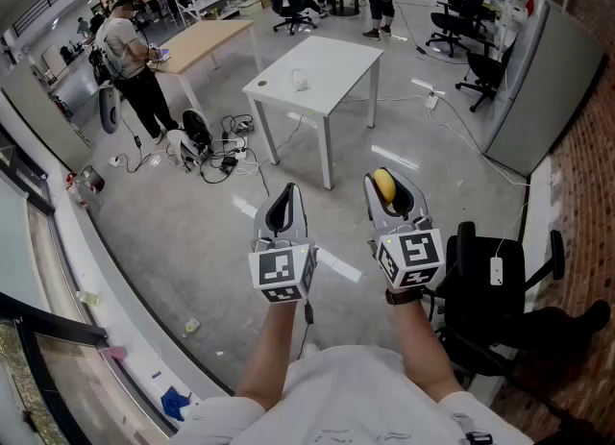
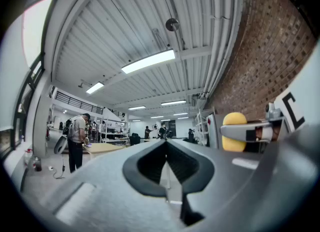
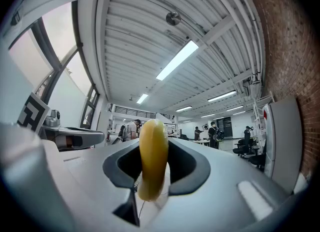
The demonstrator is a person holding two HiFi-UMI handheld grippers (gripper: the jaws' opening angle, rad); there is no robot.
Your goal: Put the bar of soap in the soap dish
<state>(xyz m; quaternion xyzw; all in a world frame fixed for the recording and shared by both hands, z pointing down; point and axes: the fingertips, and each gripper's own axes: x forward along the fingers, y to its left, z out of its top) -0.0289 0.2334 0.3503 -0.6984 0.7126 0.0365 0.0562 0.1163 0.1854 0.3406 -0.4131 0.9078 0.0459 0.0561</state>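
Here the right gripper [image 3: 153,146] has its jaws closed on the yellow bar of soap [image 3: 153,163], which stands upright between the pads. The left gripper [image 2: 166,145] has its jaws together, with nothing between them. Both are held side by side above the grey floor [image 1: 192,241]. A white table [image 1: 327,59] stands at twelve o'clock, and a black chair [image 1: 490,299] at the right gripper's four o'clock.

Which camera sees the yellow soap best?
The right gripper view: the soap fills the middle, pinched in the right gripper. The head view shows only its top; the left gripper view shows it sideways, partly behind a jaw.
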